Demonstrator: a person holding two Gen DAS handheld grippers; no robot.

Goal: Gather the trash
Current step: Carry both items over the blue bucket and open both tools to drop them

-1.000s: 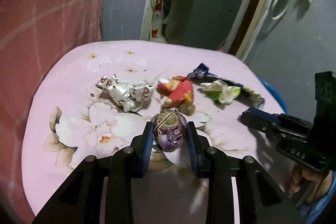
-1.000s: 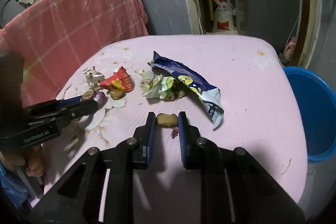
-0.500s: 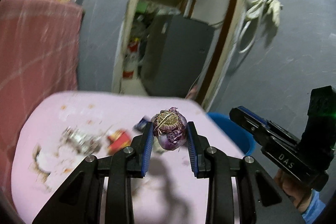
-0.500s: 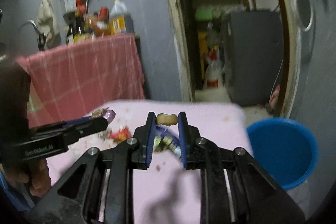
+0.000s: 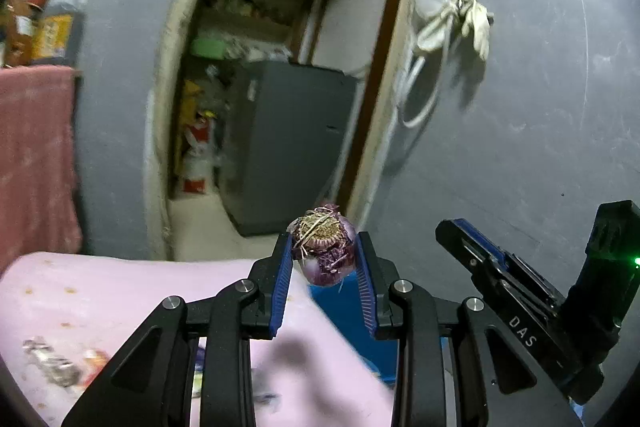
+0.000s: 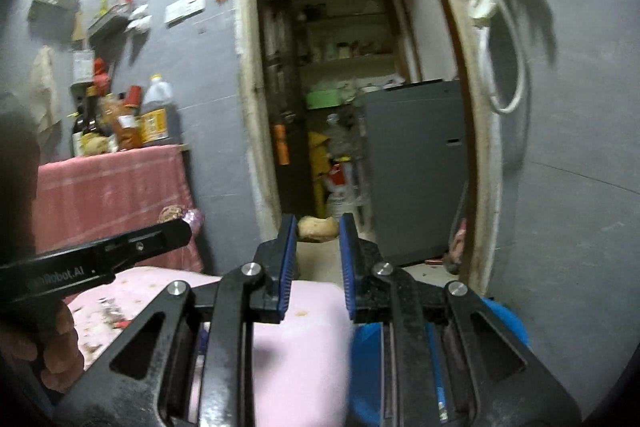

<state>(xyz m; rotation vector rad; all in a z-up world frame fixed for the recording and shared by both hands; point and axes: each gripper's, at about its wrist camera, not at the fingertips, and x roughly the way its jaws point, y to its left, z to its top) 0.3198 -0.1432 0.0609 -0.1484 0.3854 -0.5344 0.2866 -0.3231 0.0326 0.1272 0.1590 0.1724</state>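
Observation:
My left gripper (image 5: 324, 251) is shut on a purple onion piece (image 5: 325, 250) and holds it high above the pink table (image 5: 100, 291). My right gripper (image 6: 318, 229) is shut on a small tan food scrap (image 6: 318, 228), also raised. A blue bucket (image 5: 344, 311) shows below the onion, and in the right wrist view (image 6: 508, 323) at the lower right. The right gripper appears in the left wrist view (image 5: 452, 231); the left gripper in the right wrist view (image 6: 182, 227). Blurred wrappers (image 5: 56, 367) lie on the table at lower left.
An open doorway (image 6: 340, 107) with a grey fridge (image 6: 416, 167) lies ahead. A red-pink cloth (image 6: 112, 203) covers a counter with bottles (image 6: 120, 123) at left. Gloves and a hose (image 5: 452, 23) hang on the grey wall at right.
Both grippers have lifted off the table with their pieces and swung right toward the blue bucket. The table and remaining trash have dropped to the lower left of both views.

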